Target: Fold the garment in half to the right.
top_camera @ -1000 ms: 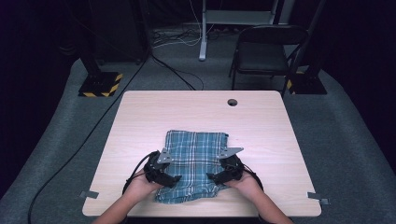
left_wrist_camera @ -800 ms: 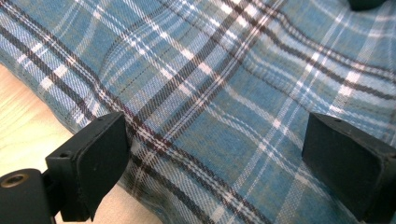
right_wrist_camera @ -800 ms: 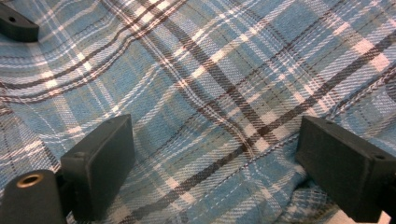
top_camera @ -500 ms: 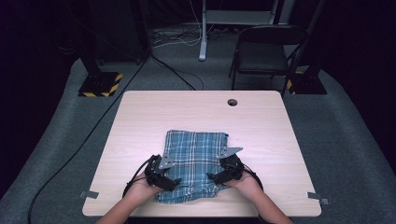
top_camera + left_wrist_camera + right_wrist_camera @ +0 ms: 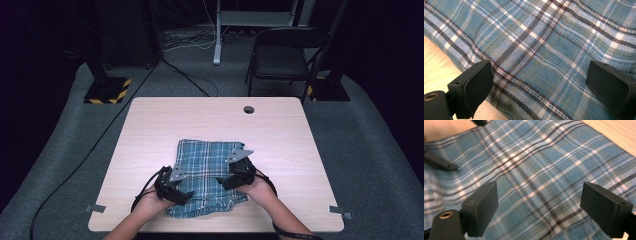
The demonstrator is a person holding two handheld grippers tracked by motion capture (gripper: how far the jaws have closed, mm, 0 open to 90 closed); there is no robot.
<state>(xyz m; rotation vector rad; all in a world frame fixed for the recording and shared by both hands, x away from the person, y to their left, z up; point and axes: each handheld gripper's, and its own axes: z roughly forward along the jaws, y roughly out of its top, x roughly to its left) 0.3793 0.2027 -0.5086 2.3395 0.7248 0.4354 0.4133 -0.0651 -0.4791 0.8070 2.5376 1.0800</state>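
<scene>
A folded blue plaid cloth [image 5: 207,165] lies on the wooden table [image 5: 165,125] near its front edge. My left gripper [image 5: 184,196] is over the cloth's front left part, jaws wide open. In the left gripper view the plaid cloth [image 5: 544,45] spreads between and beyond the two black pads [image 5: 477,82], with bare wood at the lower left. My right gripper [image 5: 223,181] hovers over the cloth's right side, also open. In the right gripper view the cloth [image 5: 536,170] lies just under the spread pads [image 5: 605,207], nothing pinched.
A round cable hole [image 5: 248,109] sits near the table's far edge. A black folding chair [image 5: 282,55] and a stand base with yellow stripes [image 5: 107,90] stand on the grey floor beyond. Tape marks [image 5: 95,208] lie by the front corners.
Both hands have shifted only slightly over the cloth; the left gripper has edged a little inward. The cloth lies as before.
</scene>
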